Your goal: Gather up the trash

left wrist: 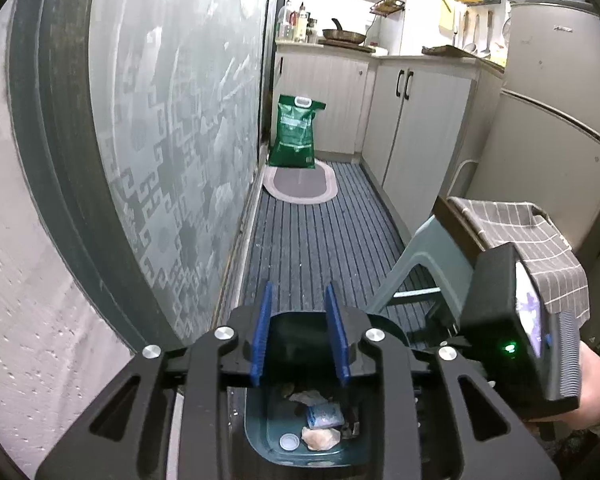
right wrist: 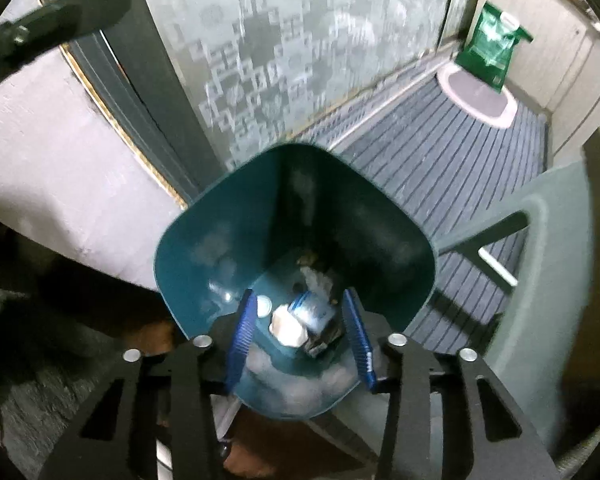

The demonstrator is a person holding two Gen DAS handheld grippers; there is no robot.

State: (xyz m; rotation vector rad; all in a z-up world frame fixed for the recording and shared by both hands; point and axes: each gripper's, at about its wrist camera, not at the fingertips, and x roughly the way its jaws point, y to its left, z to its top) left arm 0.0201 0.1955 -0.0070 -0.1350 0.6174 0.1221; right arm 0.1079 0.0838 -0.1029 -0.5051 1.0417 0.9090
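Teal bin [right wrist: 204, 248] of trash beside stool [right wrist: 556, 240]; each hand-held gripper [left wrist: 300, 334] [right wrist: 302, 336] spread, empty.

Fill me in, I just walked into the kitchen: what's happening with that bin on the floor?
A person is collecting trash with a handheld gripper in each hand. Both hang over the teal bin, and neither holds anything. The right gripper points down into it, open. The left gripper is open too. Inside lie a white cap, a blue wrapper and crumpled paper. The green stool stands beside the bin.
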